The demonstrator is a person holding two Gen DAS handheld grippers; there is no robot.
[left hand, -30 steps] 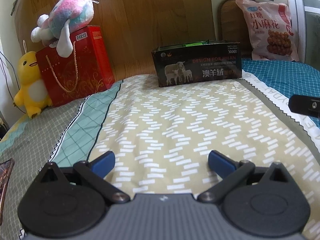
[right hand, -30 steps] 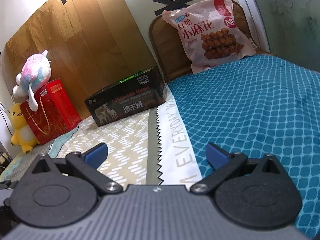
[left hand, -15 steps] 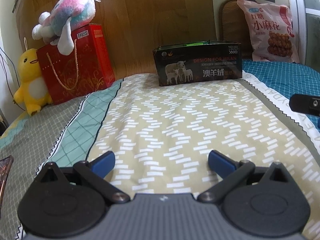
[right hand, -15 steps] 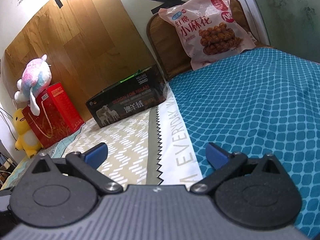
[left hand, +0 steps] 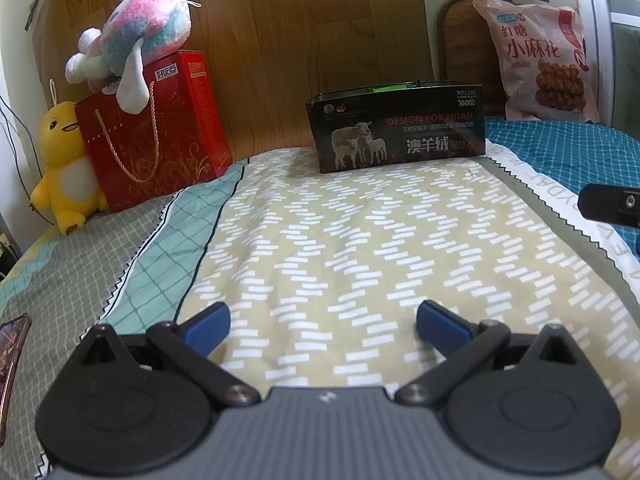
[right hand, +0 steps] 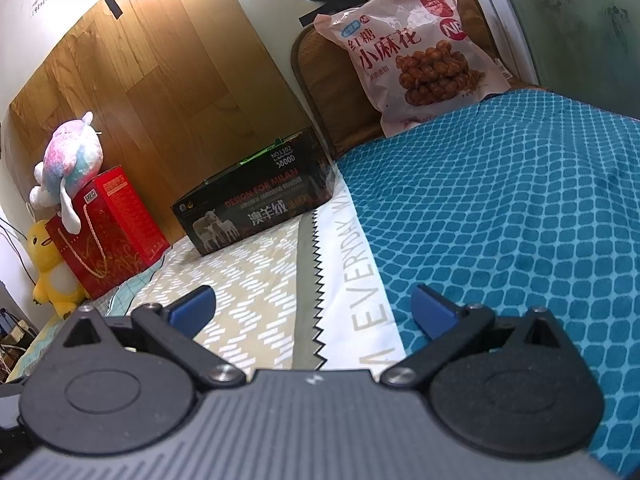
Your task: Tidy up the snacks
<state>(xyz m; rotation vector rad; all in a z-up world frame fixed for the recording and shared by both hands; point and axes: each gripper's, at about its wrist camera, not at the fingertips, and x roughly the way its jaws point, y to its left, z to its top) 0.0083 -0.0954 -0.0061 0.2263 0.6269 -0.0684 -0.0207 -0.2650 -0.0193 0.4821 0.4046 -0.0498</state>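
Bedspread point(left hand: 360, 240) lies bare between both released hand-held grippers point(left hand: 322, 322) point(right hand: 312, 304) and the black box point(left hand: 400, 128).

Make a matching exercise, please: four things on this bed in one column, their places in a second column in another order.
Things:
1. pink snack bag
2. pastel plush toy
3. black open cardboard box
4. yellow duck plush

Places:
A. on top of the red gift bag
B. on the beige patterned sheet
C. leaning against the headboard, above the blue blanket
D. left of the red gift bag

Pairs: 1-C, 2-A, 3-B, 4-D
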